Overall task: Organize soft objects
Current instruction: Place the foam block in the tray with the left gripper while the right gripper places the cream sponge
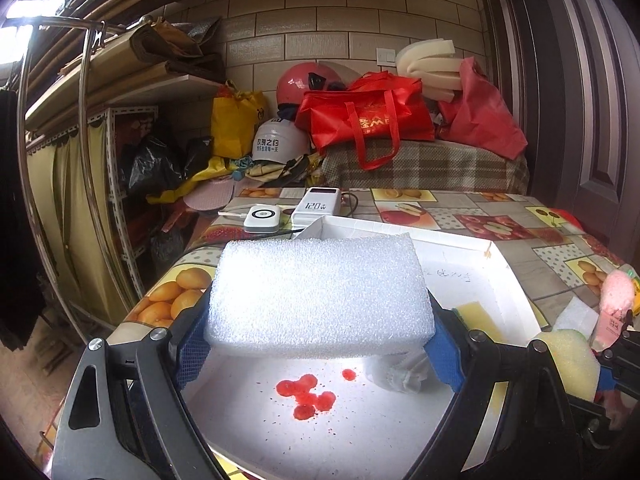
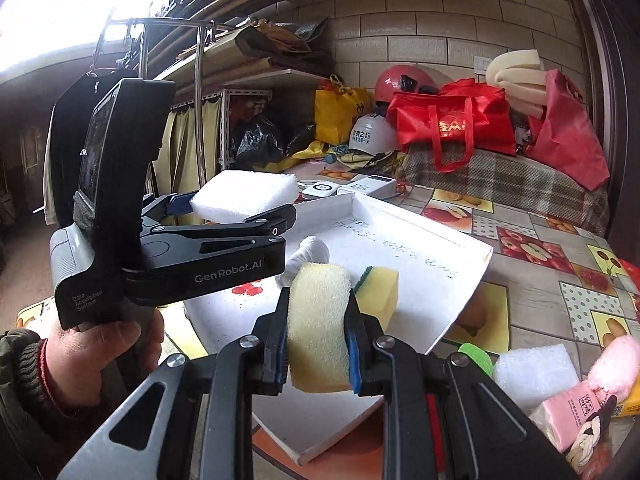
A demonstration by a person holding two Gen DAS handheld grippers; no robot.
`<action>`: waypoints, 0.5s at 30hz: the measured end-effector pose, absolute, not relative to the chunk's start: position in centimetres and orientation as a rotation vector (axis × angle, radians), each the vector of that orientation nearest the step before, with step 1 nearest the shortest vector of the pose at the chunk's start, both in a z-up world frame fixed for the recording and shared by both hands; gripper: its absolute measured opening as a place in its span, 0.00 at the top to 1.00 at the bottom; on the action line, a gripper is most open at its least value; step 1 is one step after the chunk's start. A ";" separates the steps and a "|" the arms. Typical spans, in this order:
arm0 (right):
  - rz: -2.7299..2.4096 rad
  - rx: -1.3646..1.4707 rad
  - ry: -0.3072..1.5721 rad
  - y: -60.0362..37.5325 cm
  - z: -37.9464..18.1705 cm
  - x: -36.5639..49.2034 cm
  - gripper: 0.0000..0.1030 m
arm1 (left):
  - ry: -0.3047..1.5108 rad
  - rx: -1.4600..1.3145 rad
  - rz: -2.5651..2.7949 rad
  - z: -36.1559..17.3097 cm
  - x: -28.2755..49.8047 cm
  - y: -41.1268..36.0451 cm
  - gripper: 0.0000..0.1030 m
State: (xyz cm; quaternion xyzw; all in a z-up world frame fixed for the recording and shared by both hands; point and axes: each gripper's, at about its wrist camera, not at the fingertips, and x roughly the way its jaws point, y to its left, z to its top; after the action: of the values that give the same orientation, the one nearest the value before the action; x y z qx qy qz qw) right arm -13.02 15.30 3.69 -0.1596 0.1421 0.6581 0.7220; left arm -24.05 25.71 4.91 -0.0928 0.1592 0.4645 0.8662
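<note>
My left gripper (image 1: 320, 340) is shut on a white foam block (image 1: 320, 292) and holds it above the white tray (image 1: 516, 280); block and gripper also show in the right wrist view (image 2: 244, 196). My right gripper (image 2: 318, 344) is shut on a pale yellow sponge (image 2: 318, 320), squeezed between its blue pads, above the tray's (image 2: 440, 292) near edge. In the tray lie a yellow sponge with a green scouring side (image 2: 380, 288) and a crumpled white cloth (image 2: 308, 256). The held yellow sponge shows at the right in the left wrist view (image 1: 572, 360).
Red stains (image 1: 306, 394) mark the tray floor. To the right on the fruit-pattern tablecloth (image 2: 560, 280) lie a small white foam piece (image 2: 534, 374), a green roll (image 2: 476, 356), a pink tissue pack (image 2: 572, 408) and a pink fluffy item (image 2: 616, 364). Power banks (image 1: 316, 206) lie behind the tray.
</note>
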 end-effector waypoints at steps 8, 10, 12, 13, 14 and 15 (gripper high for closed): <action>1.426 -0.340 0.399 18.5 3.4 -11.9 0.79 | 0.367 -0.241 0.993 4.6 -23.8 27.0 0.12; 1.412 -0.331 0.426 19.0 3.3 -11.3 0.78 | 0.365 -0.259 1.020 4.5 -24.1 27.3 0.12; 1.402 -0.329 0.451 19.2 3.1 -11.0 0.74 | 0.359 -0.273 1.034 4.5 -24.3 27.5 0.11; 1.403 -0.331 0.458 19.3 3.1 -11.0 0.66 | 0.353 -0.276 1.037 4.5 -24.5 27.4 0.07; 1.398 -0.335 0.457 19.3 3.0 -11.1 0.32 | 0.347 -0.276 1.040 4.6 -24.6 27.4 0.02; 1.392 -0.338 0.451 19.2 3.1 -11.2 0.02 | 0.340 -0.272 1.040 4.6 -24.7 27.3 0.00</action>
State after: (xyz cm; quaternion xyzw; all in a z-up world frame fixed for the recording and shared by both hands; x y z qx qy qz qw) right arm -11.19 19.17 3.06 -0.1535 0.2050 0.6325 0.7310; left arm -24.66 27.27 4.64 -0.1290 0.1611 0.4930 0.8452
